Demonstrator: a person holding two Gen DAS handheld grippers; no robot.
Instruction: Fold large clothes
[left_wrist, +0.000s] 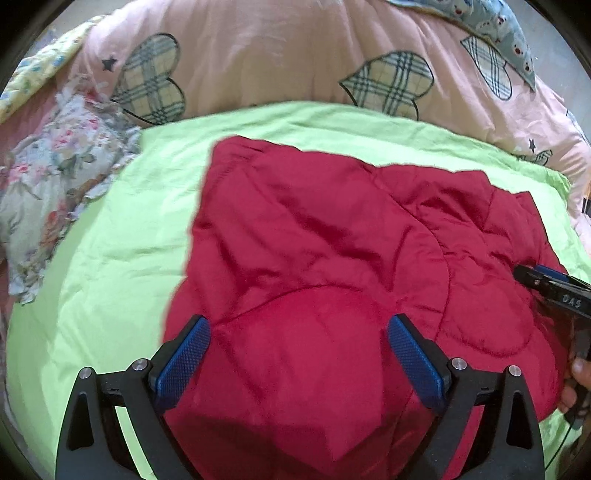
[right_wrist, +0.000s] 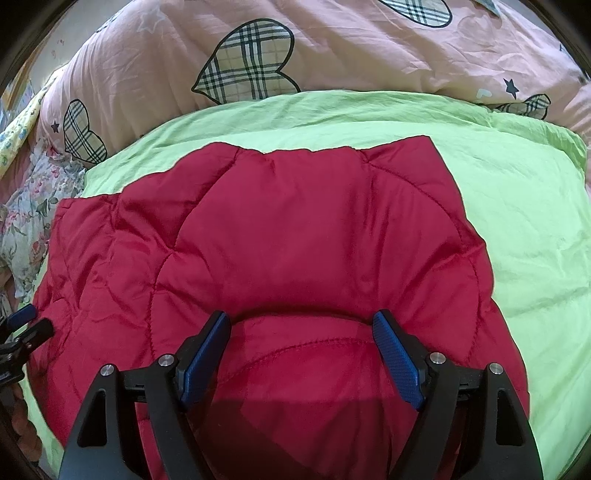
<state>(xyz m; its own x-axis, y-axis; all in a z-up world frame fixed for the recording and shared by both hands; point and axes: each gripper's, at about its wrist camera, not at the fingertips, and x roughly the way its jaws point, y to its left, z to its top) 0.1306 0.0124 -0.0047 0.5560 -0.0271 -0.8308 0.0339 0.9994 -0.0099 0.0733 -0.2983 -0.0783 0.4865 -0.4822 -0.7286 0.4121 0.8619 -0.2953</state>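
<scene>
Red quilted padded jacket (right_wrist: 280, 236) is spread on a lime-green sheet (right_wrist: 517, 221), bare green left along its far and side edges. Left gripper (left_wrist: 298, 350) and right gripper (right_wrist: 301, 345) are held released above it. "DAS" is printed on the right gripper.

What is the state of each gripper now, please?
Left gripper: open, holding nothing, above the red quilted jacket.
Right gripper: open, holding nothing, above the same jacket.

Jacket (right_wrist: 280, 236) on sheet (right_wrist: 517, 221), before quilt (right_wrist: 369, 55)
</scene>
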